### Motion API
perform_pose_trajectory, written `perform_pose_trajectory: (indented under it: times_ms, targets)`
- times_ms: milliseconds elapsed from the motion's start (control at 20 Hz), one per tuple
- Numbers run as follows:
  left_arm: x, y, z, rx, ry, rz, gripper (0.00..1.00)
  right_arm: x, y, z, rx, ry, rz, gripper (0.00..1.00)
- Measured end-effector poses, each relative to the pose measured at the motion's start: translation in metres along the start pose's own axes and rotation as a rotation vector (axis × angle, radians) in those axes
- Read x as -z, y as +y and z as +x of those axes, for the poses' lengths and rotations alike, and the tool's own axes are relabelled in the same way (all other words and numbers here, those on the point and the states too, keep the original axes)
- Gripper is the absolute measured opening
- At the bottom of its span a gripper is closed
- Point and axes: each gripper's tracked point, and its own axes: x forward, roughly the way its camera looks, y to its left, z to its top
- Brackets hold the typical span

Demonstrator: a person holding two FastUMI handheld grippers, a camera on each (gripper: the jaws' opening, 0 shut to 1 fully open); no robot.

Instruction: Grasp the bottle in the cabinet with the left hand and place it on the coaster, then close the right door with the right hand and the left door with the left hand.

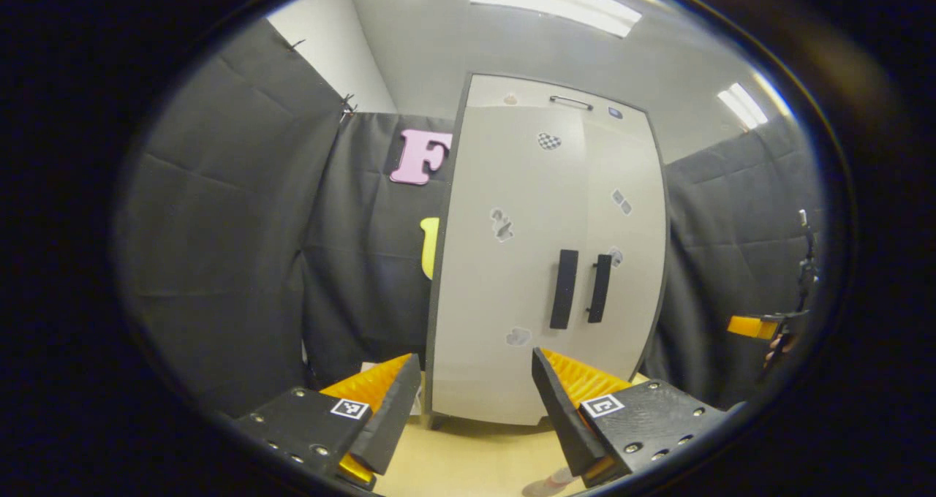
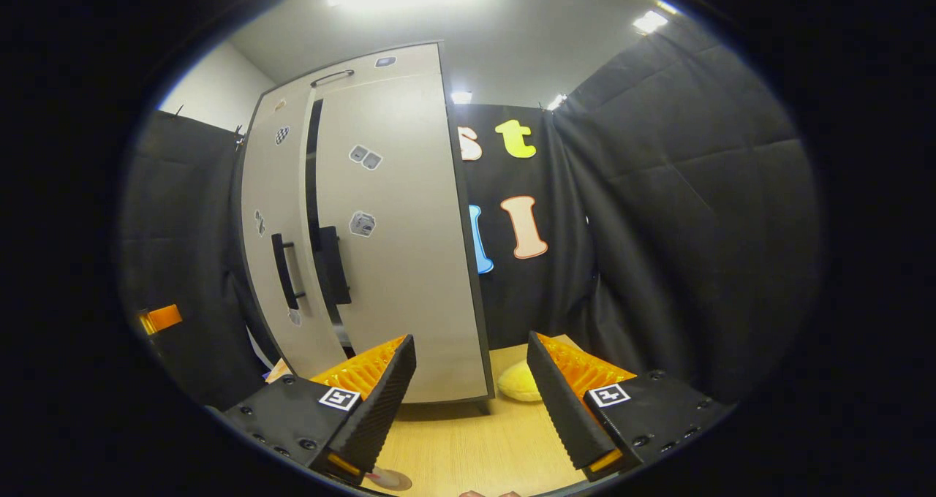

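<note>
My left gripper (image 1: pixel 475 409) and right gripper (image 2: pixel 472 398) both stood wide open, empty, before the cabinet (image 1: pixel 545 263). Its doors looked nearly shut, a dark gap (image 2: pixel 313 190) between them, so the bottle was hidden. Reaching blind risked toppling it, I judged.

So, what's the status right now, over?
Left gripper open, right gripper open, both empty. Tall pale-grey two-door cabinet nearly shut. Bottle unseen. Nothing blocking.
</note>
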Motion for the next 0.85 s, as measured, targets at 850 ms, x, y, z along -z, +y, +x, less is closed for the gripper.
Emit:
perform_pose_trajectory:
  times_ms: [850]
  targets:
    - [0.051, -0.032, 0.015, 0.162, 0.074, -0.029, 0.82, 0.020, -0.030, -0.029, 0.139, 0.084, 0.049, 0.98]
